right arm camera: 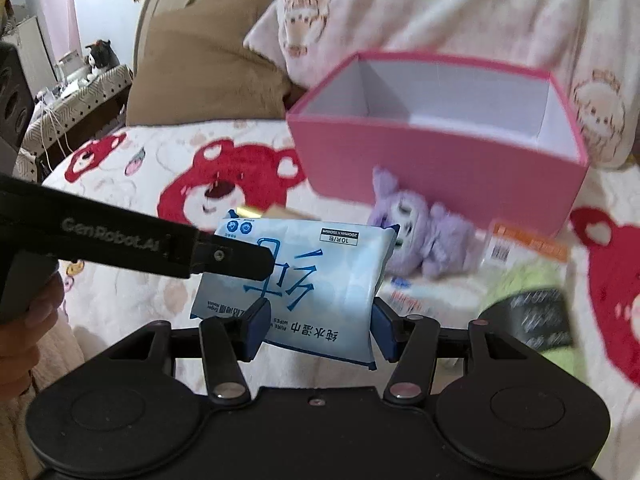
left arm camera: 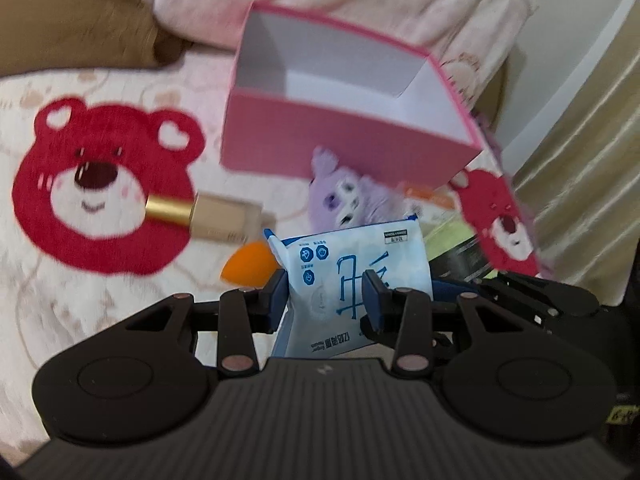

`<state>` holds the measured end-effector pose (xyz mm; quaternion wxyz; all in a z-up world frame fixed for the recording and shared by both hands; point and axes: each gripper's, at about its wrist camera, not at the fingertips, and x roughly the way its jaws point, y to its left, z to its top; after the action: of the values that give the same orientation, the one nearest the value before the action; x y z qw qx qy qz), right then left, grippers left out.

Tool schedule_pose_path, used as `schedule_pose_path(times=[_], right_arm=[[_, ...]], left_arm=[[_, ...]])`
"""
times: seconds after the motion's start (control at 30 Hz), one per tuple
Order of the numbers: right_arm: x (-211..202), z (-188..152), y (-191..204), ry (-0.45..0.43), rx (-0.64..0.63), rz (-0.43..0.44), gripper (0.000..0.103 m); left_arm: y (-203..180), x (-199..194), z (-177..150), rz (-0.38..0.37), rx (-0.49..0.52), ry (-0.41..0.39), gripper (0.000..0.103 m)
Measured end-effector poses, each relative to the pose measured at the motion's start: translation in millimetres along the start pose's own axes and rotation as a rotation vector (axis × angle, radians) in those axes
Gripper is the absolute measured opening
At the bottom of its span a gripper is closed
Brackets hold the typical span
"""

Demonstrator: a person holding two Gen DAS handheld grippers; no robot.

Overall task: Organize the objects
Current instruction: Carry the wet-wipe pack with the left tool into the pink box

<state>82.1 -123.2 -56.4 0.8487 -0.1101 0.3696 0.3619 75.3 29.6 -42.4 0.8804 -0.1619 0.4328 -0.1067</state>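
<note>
A pale blue pack of wet wipes (left arm camera: 352,276) (right arm camera: 308,276) is held above the bed by both grippers. My left gripper (left arm camera: 326,294) is shut on the pack; its arm (right arm camera: 132,240) reaches in from the left in the right wrist view. My right gripper (right arm camera: 318,324) is shut on the pack's near end. An open pink box (left arm camera: 348,112) (right arm camera: 440,140), white inside and empty, stands beyond. A purple plush toy (left arm camera: 352,196) (right arm camera: 420,236) lies in front of the box. A gold-capped beige bottle (left arm camera: 204,216) and an orange sponge (left arm camera: 250,266) lie to the left.
The bed cover (left arm camera: 80,304) has red bear prints. A brown pillow (right arm camera: 208,68) and a pink-white quilt (right arm camera: 460,12) lie behind the box. An orange-white packet (right arm camera: 524,248) and a green-black pack (right arm camera: 532,312) lie at the right. A cluttered side table (right arm camera: 80,88) stands far left.
</note>
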Motion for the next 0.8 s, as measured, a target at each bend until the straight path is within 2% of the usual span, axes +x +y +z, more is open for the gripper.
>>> schedule_pose_path(times=[0.17, 0.3, 0.5, 0.63, 0.8], right_arm=[[-25.4, 35.3, -7.4, -0.041, -0.057, -0.025, 0.061], [-44.3, 69.7, -15.2, -0.073, -0.105, -0.059, 0.061], [-59.3, 121.7, -35.4, -0.083, -0.144, -0.082, 0.060], [-50.2, 146.2, -53.7, -0.046, -0.175, -0.103, 0.053], [-18.7, 163.6, -83.3, 0.014, -0.162, -0.103, 0.042]], left_arm=[[-21.1, -12.9, 31.5, -0.012, 0.054, -0.010, 0.039], [-43.5, -20.3, 69.5, -0.015, 0.115, -0.038, 0.039], [-65.8, -12.1, 119.8, -0.023, 0.142, -0.062, 0.039], [-67.4, 6.4, 153.3, -0.039, 0.141, -0.067, 0.039], [-56.2, 47.9, 188.0, -0.049, 0.110, -0.048, 0.039]])
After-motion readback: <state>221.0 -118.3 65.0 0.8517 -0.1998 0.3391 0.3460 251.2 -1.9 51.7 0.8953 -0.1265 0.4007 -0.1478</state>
